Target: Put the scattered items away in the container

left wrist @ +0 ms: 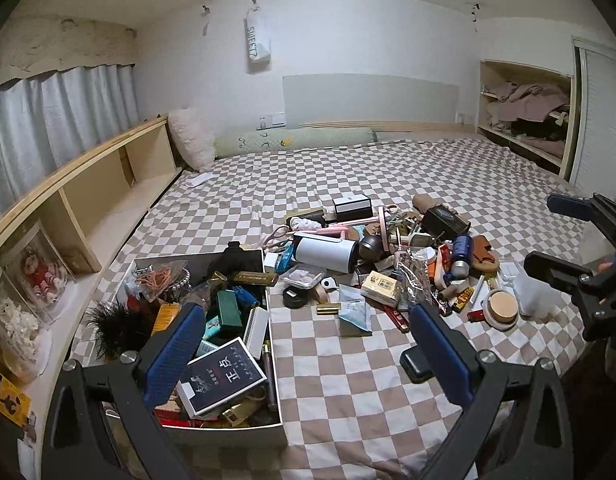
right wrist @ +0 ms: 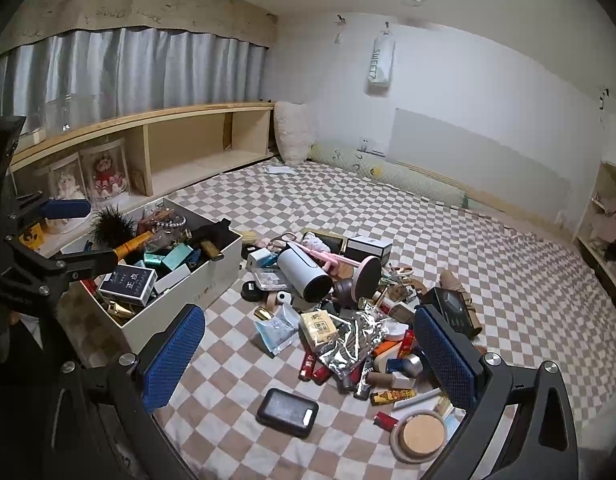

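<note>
Now your left claw point(left wrist: 308, 360) hangs with its blue pads apart and empty, one pad point(left wrist: 174, 354) over the box point(left wrist: 228, 436), the other above the checkered bed point(left wrist: 348, 392). Your right claw point(right wrist: 316, 360) is likewise spread wide and holds nothing; it hovers over the near edge of the pile point(right wrist: 348, 312).

The box, white and open-topped, sits on the bed's left side beside the wooden shelf point(right wrist: 180, 148), already crowded: a dark card pack point(left wrist: 222, 376), a green carton point(left wrist: 229, 314), a black feather puff point(left wrist: 112, 322), pearls point(left wrist: 180, 280).

The pile lies just right of the box. Within it: a white cylinder point(right wrist: 304, 272) on its side, a foil bag point(right wrist: 356, 340), a round cork-topped compact point(right wrist: 422, 436), a red lighter point(right wrist: 385, 420). A black case point(right wrist: 287, 412) lies apart from the heap, on the bed between your right claw's pads.
</note>
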{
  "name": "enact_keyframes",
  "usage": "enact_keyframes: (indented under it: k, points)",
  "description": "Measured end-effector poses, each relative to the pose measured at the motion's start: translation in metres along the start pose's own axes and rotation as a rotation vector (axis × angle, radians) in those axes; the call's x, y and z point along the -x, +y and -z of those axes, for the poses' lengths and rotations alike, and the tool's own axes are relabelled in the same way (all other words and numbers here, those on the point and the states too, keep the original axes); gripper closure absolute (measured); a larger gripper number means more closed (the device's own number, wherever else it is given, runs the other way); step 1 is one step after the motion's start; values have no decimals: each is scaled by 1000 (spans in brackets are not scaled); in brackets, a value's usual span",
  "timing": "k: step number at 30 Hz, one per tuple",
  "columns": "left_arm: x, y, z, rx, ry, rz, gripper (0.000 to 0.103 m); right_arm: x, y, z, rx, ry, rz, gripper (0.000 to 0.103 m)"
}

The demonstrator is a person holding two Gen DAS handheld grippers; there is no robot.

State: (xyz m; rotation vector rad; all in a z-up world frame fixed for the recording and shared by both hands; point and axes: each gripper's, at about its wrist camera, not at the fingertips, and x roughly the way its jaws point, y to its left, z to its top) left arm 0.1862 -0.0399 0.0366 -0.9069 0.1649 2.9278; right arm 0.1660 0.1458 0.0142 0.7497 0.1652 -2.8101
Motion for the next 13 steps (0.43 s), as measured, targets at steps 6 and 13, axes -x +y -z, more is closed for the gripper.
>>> enact_keyframes:
  k: [6,13]
  points:
    - [-1,2,0,14,2,5,0,1,-1,3,-14,4,-4,0]
    - [-6,2,-1,19,4,0,0,1,0,3,-10,6,-6,0]
